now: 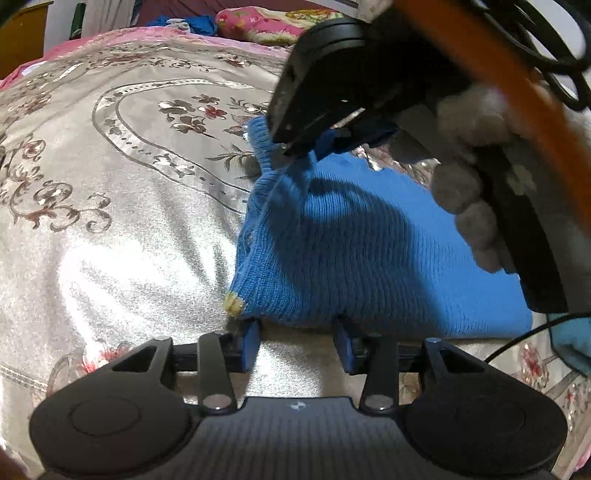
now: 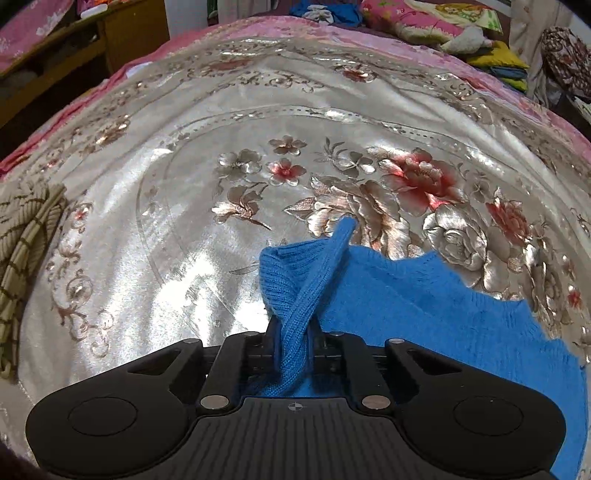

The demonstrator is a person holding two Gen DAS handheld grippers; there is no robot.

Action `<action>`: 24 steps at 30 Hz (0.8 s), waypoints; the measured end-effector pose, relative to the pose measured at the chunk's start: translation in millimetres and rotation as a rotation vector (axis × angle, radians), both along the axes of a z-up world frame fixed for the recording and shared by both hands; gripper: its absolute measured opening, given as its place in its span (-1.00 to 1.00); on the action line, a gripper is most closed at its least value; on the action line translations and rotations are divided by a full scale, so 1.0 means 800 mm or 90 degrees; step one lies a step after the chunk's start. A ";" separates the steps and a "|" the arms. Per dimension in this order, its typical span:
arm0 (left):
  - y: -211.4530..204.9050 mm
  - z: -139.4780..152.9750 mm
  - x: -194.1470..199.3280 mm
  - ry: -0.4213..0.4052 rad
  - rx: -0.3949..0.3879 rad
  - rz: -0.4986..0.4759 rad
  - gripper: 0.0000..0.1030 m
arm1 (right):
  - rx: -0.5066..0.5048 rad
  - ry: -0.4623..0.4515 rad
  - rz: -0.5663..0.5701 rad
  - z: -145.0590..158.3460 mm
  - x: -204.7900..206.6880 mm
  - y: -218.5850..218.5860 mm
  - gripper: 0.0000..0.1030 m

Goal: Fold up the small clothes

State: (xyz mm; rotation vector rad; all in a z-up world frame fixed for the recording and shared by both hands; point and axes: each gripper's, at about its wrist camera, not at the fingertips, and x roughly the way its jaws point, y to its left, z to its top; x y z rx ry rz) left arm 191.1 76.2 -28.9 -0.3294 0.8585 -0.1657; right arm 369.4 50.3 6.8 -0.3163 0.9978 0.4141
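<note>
Blue knit sweater [image 1: 351, 251] lies on the floral bedspread [image 1: 129, 221], my left gripper [image 1: 295, 347] spread at its near edge, ready to anchor it, while my right gripper [image 2: 293, 343] pinches the sleeve [image 2: 317, 280] for folding inward.

Floral bedspread [image 2: 258, 122], pink pillow [image 2: 410, 18], striped cloth [image 2: 26, 236] at its edge.
</note>
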 end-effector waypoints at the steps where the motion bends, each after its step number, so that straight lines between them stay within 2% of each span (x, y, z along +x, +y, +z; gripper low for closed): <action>1: 0.001 -0.001 0.001 0.000 -0.003 0.001 -0.36 | 0.002 0.000 0.000 0.002 -0.001 -0.003 -0.80; 3: 0.001 -0.001 -0.001 -0.002 -0.012 0.001 -0.59 | 0.009 -0.002 -0.003 0.006 -0.002 -0.008 -0.80; 7: 0.005 0.003 -0.006 -0.018 -0.024 0.009 -0.69 | 0.024 -0.004 -0.009 0.016 -0.003 -0.021 -0.81; 17: 0.000 0.016 -0.006 -0.050 -0.056 0.001 -0.75 | 0.067 0.000 -0.024 0.032 -0.002 -0.046 -0.81; 24: -0.017 0.044 -0.003 -0.093 -0.067 -0.025 -0.76 | 0.108 -0.011 -0.043 0.057 -0.001 -0.077 -0.81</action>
